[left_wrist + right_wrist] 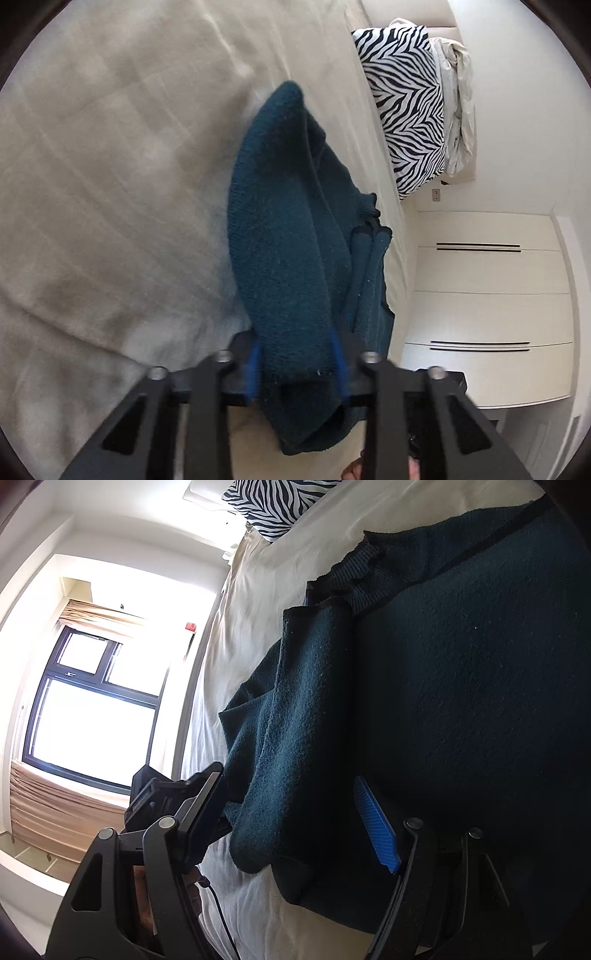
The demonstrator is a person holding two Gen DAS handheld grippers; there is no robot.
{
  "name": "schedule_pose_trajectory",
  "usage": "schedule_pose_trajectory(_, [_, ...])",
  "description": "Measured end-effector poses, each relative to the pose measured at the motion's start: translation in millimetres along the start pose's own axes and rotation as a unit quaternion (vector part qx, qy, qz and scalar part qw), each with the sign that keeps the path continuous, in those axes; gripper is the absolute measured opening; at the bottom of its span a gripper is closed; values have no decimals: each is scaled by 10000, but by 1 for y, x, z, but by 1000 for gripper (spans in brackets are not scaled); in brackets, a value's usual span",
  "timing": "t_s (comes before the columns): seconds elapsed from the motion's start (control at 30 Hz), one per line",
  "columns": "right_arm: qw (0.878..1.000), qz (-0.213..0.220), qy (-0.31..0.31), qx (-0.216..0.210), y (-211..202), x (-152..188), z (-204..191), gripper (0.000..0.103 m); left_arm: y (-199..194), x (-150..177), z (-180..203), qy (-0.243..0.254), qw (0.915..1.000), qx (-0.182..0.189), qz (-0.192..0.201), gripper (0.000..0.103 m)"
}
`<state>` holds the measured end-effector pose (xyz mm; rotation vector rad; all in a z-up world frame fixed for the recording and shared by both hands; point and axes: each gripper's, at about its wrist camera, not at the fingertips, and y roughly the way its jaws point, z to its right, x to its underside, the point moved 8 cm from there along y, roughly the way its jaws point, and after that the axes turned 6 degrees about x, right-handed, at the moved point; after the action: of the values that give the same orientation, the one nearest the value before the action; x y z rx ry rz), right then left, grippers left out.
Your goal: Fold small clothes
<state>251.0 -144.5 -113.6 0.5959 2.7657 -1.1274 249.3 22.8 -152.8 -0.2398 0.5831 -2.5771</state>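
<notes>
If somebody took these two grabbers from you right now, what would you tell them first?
Left gripper: closed on a bunched fold of the dark teal sweater.
Right gripper: open, its fingers on either side of a hanging flap of the same sweater, not pinching it.
The sweater lies on the cream bed, partly doubled over, with its ribbed neckline showing.
A zebra pillow sits at the head of the bed.
Done: one side appears to be turned in.
Left: probably close the right gripper, finish the fold and smooth it flat.
</notes>
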Motion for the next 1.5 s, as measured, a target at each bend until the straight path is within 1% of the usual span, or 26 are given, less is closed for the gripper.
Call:
schedule_pose_trajectory(0.03, [10000, -11, -44, 30, 0, 1, -2, 71, 0, -3, 1, 12, 10000, 28, -19, 17])
schedule_pose_trajectory(0.13, [9999, -14, -149, 79, 0, 1, -7, 71, -15, -11, 16, 392, 9992, -29, -14, 15])
schedule_pose_trajectory(0.23, [9998, -19, -162, 68, 2, 1, -10, 71, -33, -21, 30, 964, 9945, -391, -82, 13])
schedule_pose_trajectory(0.37, [9996, -147, -243, 84, 13, 8, -17, 71, -54, -53, 25, 1538, 9805, -1220, 0, 6])
schedule_pose_trajectory(0.4, [9994, -194, -276, 86, 17, 11, -20, 71, -60, -61, 21, 1711, 9740, -1485, 64, 5])
schedule_pose_trajectory(0.43, [9990, -254, -343, 126, 22, 15, -22, 71, -68, -72, 13, 1901, 9635, -1880, 139, 5])
schedule_pose_trajectory(0.5, [9984, -265, -459, 208, 27, 19, -26, 71, -84, -78, 0, 1859, 9544, -2314, 315, 5])
schedule_pose_trajectory(0.53, [9986, -239, -450, 168, 28, 19, -28, 71, -89, -74, 1, 1889, 9541, -2287, 404, 5])
schedule_pose_trajectory(0.57, [9991, -201, -364, 61, 27, 17, -28, 71, -91, -67, 9, 2011, 9555, -2111, 439, 6])
schedule_pose_trajectory(0.6, [9996, -147, -249, -72, 25, 14, -27, 71, -88, -56, 20, 2147, 9585, -1829, 412, 14])
schedule_pose_trajectory(0.63, [9997, -75, -180, -168, 23, 10, -27, 71, -82, -44, 34, 2309, 9603, -1532, 319, 33])
schedule_pose_trajectory(0.67, [9997, 32, -144, -216, 19, 8, -25, 71, -73, -33, 50, 2479, 9600, -1288, 211, 45])
schedule_pose_trajectory(0.7, [9996, 133, -122, -233, 13, 6, -23, 71, -62, -22, 66, 2658, 9575, -1111, 105, 67])
schedule_pose_trajectory(0.73, [9993, 212, -83, -280, 8, 4, -21, 71, -51, -14, 81, 2817, 9542, -1003, 14, 80])
schedule_pose_trajectory(0.83, [9985, 373, 16, -396, -7, 2, -13, 71, -9, 4, 111, 3168, 9439, -888, -282, 86])
schedule_pose_trajectory(0.9, [9985, 397, 52, -363, -14, 3, -6, 71, 26, 10, 107, 3194, 9386, -1141, -634, 86])
schedule_pose_trajectory(1.0, [9987, 383, 114, -313, -19, 6, 7, 71, 74, 17, 81, 2857, 9372, -1560, -1252, 80])
schedule_pose_trajectory(1.03, [9987, 385, 139, -308, -19, 6, 11, 71, 83, 19, 73, 2841, 9349, -1669, -1316, 77])
schedule_pose_trajectory(1.07, [9987, 384, 171, -302, -20, 7, 15, 71, 85, 20, 72, 2954, 9309, -1756, -1235, 74])
schedule_pose_trajectory(1.1, [9986, 389, 187, -299, -21, 8, 19, 71, 84, 23, 73, 3068, 9272, -1800, -1171, 53])
schedule_pose_trajectory(1.13, [9985, 403, 194, -300, -23, 10, 21, 71, 82, 26, 74, 3101, 9264, -1766, -1197, 10])
schedule_pose_trajectory(1.2, [9985, 415, 192, -304, -26, 12, 25, 71, 76, 29, 74, 3054, 9295, -1685, -1197, 6])
schedule_pose_trajectory(1.23, [9985, 418, 190, -302, -25, 12, 25, 71, 72, 29, 73, 3176, 9251, -1761, -1112, 6])
schedule_pose_trajectory(1.27, [9985, 424, 188, -289, -23, 11, 24, 71, 67, 29, 71, 3215, 9241, -1795, -1020, 6])
schedule_pose_trajectory(1.4, [9987, 401, 114, -278, -18, 11, 14, 71, 32, 21, 66, 3010, 9387, -1627, -415, 6])
schedule_pose_trajectory(1.5, [9992, 345, 0, -186, -13, 13, 7, 71, -16, 12, 54, 2664, 9538, -1361, 283, 6])
